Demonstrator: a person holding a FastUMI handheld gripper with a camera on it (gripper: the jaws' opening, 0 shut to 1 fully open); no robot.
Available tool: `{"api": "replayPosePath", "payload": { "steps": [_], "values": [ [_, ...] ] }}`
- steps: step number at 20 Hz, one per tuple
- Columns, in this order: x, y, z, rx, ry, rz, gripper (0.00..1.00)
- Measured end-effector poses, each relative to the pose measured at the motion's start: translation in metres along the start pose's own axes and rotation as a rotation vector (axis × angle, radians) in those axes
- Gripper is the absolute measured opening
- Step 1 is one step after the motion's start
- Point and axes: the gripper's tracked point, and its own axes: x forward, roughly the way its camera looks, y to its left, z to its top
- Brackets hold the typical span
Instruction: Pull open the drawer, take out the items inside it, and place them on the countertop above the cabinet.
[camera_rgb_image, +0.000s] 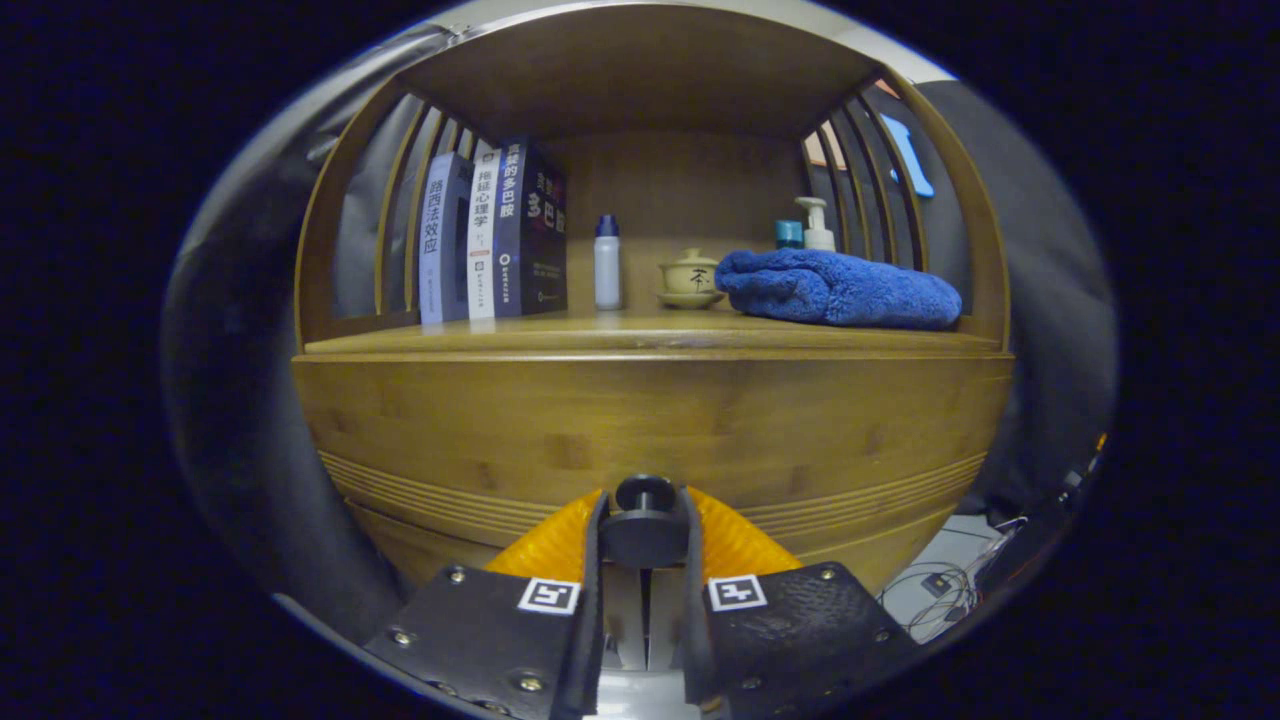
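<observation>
Gripper (645, 535) pinching drawer knob (645, 500), countertop (640, 335) above bearing books (490, 235), bottle (607, 262), blue towel (840, 288)

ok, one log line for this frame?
phase: grasp | hand-held gripper: shut on drawer knob | drawer: closed | countertop: books, bottle, teacup, blue towel

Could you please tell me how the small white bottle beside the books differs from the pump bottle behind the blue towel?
The small white bottle has a blue cap and stands in full view next to the books. The pump bottle has a white pump head and is half hidden by the blue towel. Both stand upright on the countertop. The gripper is closed on the drawer knob.
</observation>
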Motion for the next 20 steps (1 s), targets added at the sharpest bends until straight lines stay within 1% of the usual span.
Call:
{"api": "replayPosePath", "payload": {
  "steps": [4,11,15,20],
  "values": [
    [-0.012,-0.004,-0.003,0.021,0.015,-0.026,0.33],
    [-0.054,-0.005,-0.014,-0.001,0.031,0.009,0.33],
    [-0.076,-0.006,-0.018,0.005,0.032,0.007,0.33],
    [-0.106,-0.007,-0.026,-0.022,0.077,0.043,0.33]
  ]
}}
